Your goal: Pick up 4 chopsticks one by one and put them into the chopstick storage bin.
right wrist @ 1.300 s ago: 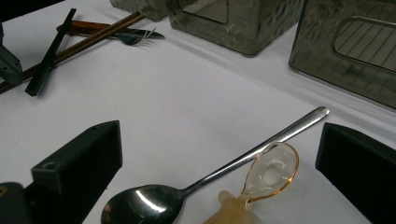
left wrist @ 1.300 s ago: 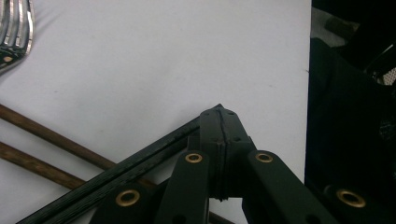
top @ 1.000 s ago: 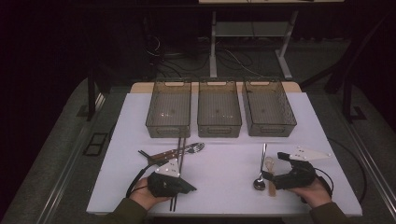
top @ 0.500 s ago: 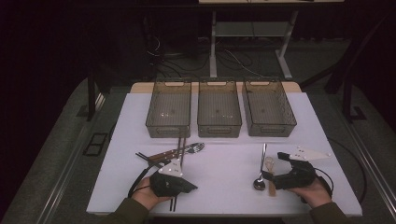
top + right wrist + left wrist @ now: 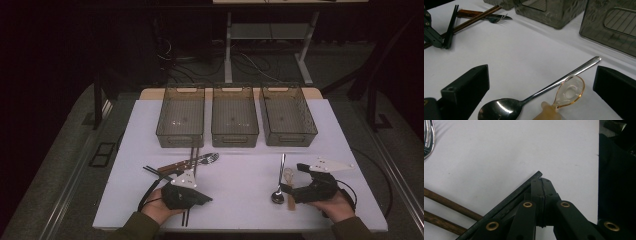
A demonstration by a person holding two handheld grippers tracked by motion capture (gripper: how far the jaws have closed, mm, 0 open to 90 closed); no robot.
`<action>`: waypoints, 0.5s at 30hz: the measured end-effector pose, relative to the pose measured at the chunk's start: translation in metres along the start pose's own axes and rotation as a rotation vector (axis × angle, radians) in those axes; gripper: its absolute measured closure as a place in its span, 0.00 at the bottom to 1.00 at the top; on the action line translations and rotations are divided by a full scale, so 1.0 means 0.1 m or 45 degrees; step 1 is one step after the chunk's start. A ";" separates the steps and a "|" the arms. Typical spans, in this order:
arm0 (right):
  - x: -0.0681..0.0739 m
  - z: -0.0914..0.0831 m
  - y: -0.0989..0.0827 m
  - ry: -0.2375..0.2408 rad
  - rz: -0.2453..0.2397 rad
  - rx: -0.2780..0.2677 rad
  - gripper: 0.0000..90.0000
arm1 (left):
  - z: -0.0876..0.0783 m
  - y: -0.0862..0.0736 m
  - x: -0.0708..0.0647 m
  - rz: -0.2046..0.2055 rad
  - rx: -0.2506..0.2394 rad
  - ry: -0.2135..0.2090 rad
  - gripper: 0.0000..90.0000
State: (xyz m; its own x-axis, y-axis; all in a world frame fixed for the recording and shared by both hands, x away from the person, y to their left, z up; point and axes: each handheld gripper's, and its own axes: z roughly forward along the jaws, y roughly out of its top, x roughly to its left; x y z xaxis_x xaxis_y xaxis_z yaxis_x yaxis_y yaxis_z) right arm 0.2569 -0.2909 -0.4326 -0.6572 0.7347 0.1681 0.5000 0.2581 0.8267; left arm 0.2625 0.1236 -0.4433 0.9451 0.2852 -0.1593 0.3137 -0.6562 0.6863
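Straddling the metal spoon (image 5: pixel 534 96) and amber plastic spoon (image 5: pixel 567 93) on the near-right worktop (image 5: pixel 240 175), the right tool (image 5: pixel 292 192) stands apart; closing could catch both. The left tool (image 5: pixel 202 199) rests pressed together, empty.

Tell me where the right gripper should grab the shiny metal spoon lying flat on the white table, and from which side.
Probably best from above, jaws straddling the straight handle of the shiny metal spoon at mid-length, beyond the small clear amber spoon that lies against it near the bowl. The handle is thin and flat on the white table, so only its narrow sides offer purchase. The right gripper already stands open around it.
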 end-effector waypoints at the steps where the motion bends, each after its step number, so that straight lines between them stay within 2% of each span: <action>1: 0.00 0.00 0.00 0.000 0.000 0.000 0.00 | 0.00 0.00 0.00 0.000 0.000 0.000 1.00; 15: 0.00 0.00 0.00 0.000 0.000 0.000 0.00 | 0.01 0.02 0.02 0.009 0.005 0.016 1.00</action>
State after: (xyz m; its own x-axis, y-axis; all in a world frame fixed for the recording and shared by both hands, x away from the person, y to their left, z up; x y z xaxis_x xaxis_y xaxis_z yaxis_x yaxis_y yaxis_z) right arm 0.2572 -0.2912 -0.4327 -0.6571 0.7349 0.1678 0.4998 0.2582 0.8268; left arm 0.2648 0.1222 -0.4430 0.9460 0.2894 -0.1459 0.3077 -0.6608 0.6847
